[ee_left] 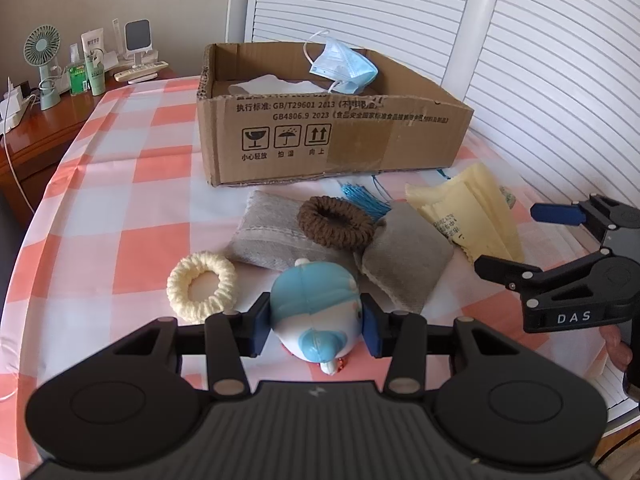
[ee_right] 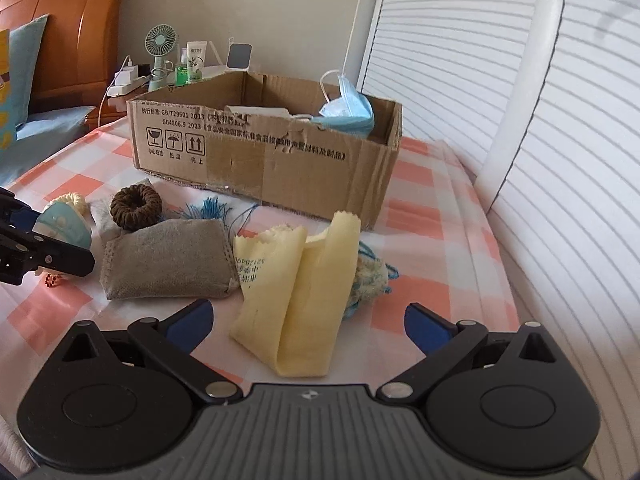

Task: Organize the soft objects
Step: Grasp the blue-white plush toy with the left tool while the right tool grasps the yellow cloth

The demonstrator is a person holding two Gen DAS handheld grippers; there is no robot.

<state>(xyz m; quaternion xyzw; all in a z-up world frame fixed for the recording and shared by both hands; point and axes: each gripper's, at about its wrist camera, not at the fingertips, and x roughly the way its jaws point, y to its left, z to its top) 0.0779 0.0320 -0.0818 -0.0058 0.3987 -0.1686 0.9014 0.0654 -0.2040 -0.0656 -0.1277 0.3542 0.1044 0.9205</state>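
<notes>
My left gripper (ee_left: 316, 322) is shut on a blue and white plush toy (ee_left: 314, 312) that rests on the checked tablecloth. The toy also shows in the right wrist view (ee_right: 64, 226). My right gripper (ee_right: 306, 328) is open, its blue pads on either side of a folded yellow cloth (ee_right: 296, 292). The same cloth lies at the right in the left wrist view (ee_left: 468, 212). An open cardboard box (ee_left: 332, 136) stands behind the pile and holds a blue face mask (ee_left: 344, 66).
Two grey pouches (ee_left: 404, 256), a brown scrunchie (ee_left: 334, 222), a cream scrunchie (ee_left: 202, 286) and a blue tassel (ee_left: 364, 196) lie before the box. A nightstand (ee_left: 36, 128) with a fan and bottles stands left. White slatted shutters (ee_left: 560, 80) run behind and right.
</notes>
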